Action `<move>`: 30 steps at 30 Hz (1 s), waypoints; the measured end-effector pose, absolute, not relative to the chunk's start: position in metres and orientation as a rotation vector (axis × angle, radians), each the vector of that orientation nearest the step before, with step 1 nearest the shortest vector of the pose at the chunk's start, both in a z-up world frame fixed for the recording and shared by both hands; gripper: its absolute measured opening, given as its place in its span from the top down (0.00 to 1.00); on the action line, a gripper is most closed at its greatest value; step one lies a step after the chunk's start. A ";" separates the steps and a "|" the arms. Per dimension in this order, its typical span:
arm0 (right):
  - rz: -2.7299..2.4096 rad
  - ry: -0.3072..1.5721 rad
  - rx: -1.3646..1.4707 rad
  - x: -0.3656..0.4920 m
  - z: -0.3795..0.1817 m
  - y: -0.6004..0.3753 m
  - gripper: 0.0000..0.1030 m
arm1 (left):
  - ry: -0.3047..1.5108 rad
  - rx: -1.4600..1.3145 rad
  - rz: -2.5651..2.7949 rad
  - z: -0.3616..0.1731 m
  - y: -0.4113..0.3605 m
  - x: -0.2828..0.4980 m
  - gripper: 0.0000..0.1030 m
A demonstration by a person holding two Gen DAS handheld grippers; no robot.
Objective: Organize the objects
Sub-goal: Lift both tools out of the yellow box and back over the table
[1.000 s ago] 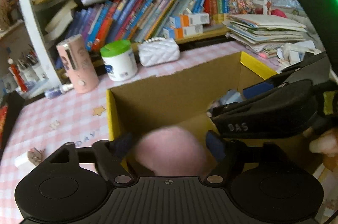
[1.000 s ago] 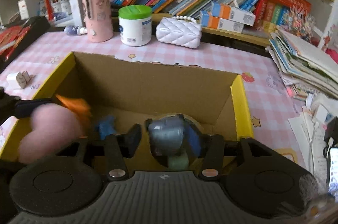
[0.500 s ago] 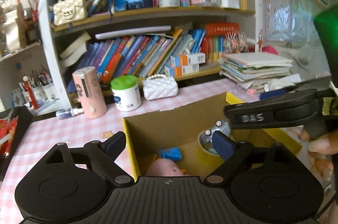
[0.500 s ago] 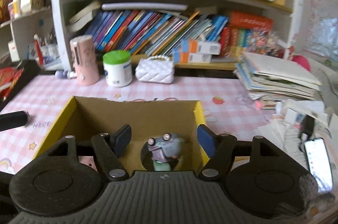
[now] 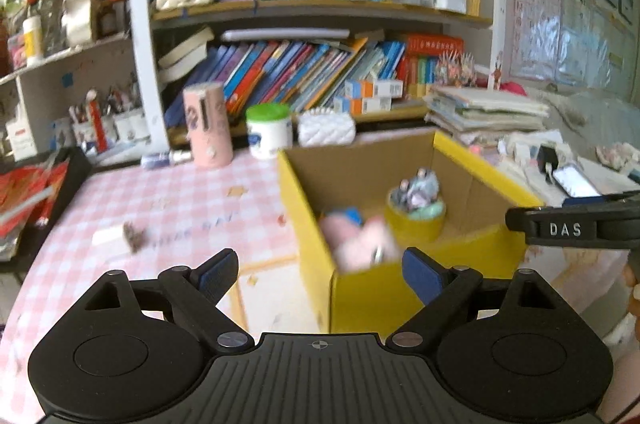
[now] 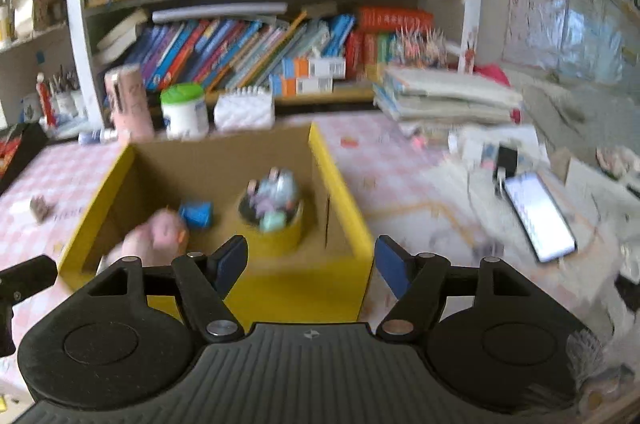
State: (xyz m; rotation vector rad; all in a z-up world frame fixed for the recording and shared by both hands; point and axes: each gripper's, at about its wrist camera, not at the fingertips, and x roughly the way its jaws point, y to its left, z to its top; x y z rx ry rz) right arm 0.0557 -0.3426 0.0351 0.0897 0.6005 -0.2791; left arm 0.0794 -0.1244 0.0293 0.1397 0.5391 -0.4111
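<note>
Checked table, filled yellow box

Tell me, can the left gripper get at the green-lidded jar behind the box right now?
Probably yes: the left gripper is open and empty, and the jar stands uncovered beyond the yellow box, reachable along the box's left side.
</note>
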 end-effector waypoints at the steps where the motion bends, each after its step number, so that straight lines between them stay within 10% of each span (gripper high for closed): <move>1: -0.276 0.621 0.094 0.051 0.030 -0.336 0.34 | 0.547 0.142 -0.409 0.027 -0.120 0.076 0.12; 30: -0.077 0.836 -0.005 -0.003 -0.022 -0.183 0.24 | 0.715 0.157 -0.273 -0.009 0.001 0.012 0.11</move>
